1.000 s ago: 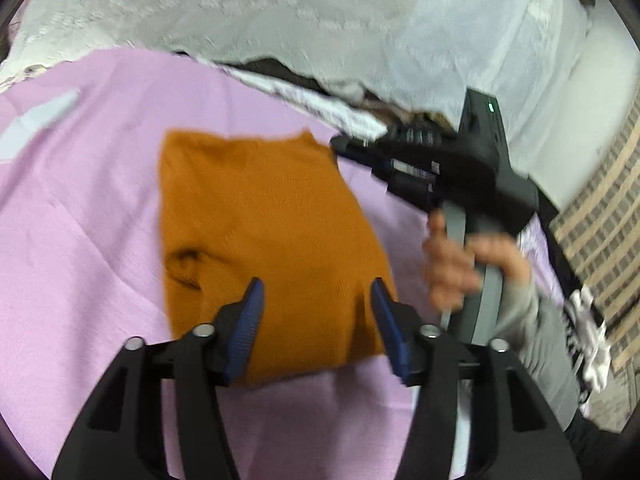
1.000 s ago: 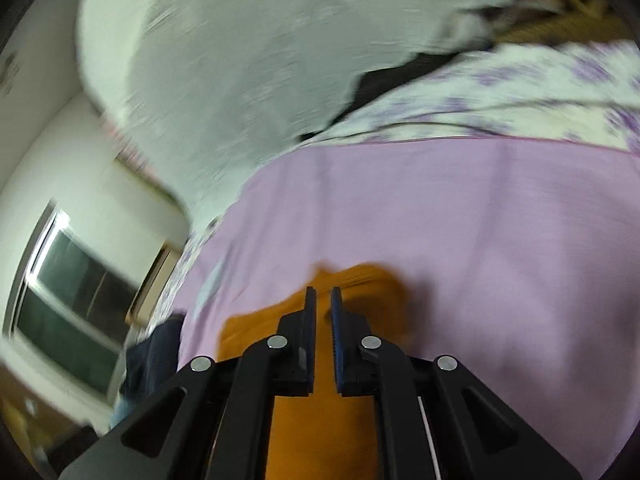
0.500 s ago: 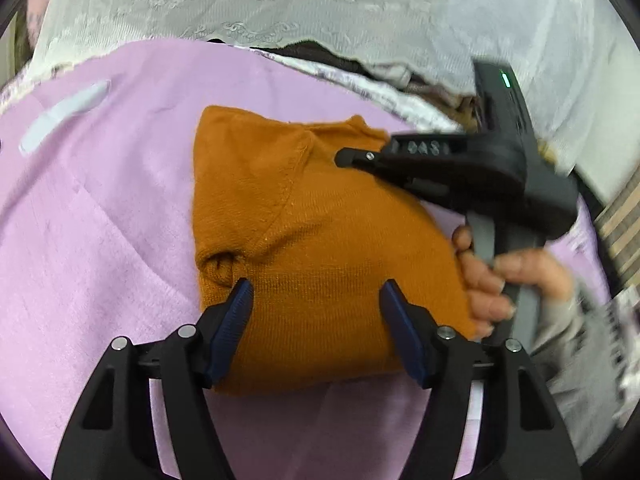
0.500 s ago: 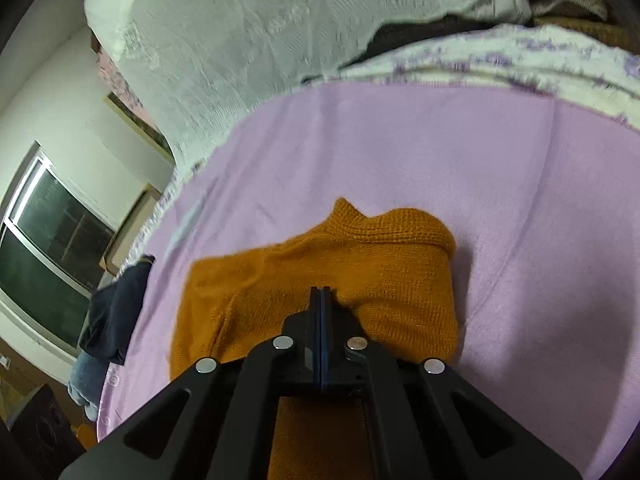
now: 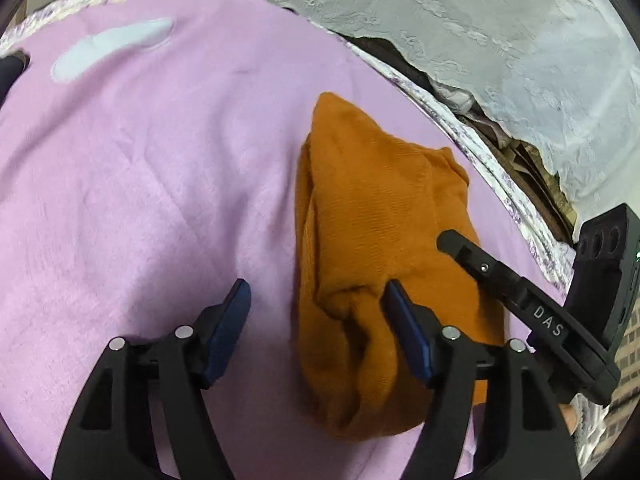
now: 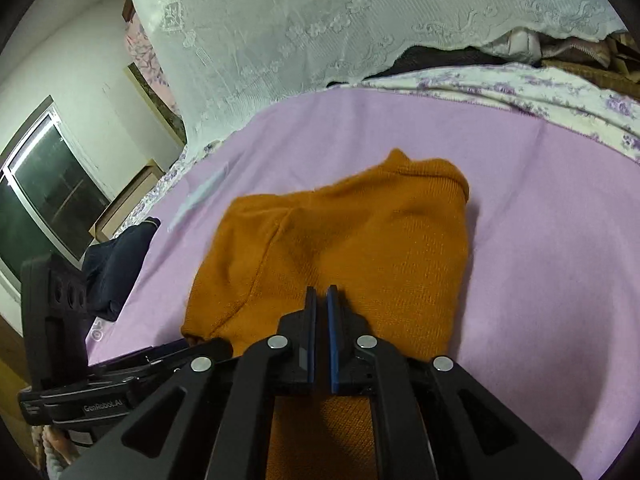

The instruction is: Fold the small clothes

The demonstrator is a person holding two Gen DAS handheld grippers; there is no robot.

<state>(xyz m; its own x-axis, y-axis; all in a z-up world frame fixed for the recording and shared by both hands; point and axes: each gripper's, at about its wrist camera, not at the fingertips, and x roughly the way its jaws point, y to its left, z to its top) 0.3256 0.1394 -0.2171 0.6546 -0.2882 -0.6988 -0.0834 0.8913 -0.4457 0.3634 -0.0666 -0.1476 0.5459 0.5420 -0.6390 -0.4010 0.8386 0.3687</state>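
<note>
An orange knitted garment (image 5: 380, 220) lies folded on the pink blanket (image 5: 160, 160). My left gripper (image 5: 316, 286) hovers over its near left edge. Its jaws are opening: one blue pad is over the blanket, the other over the knit, and neither presses anything. My right gripper (image 6: 320, 294) is shut, its pads almost touching with no cloth seen between them. It sits low over the near half of the garment (image 6: 360, 232). In the left wrist view the right gripper (image 5: 444, 236) has its tip on the garment's right side. The left gripper (image 6: 200, 350) shows at the lower left of the right wrist view.
A white lace cloth (image 6: 320, 20) hangs behind the bed above a floral sheet (image 6: 520, 84). A dark blue garment (image 6: 116, 268) lies at the blanket's left edge, near a window (image 6: 44, 200). A pale patch (image 5: 112, 46) marks the far blanket. A person's fingertip (image 5: 568, 414) shows under the right gripper.
The left gripper shifted left, so the garment now sits right of centre, and its jaws widened. The right gripper drew back from the garment's far corner to its middle.
</note>
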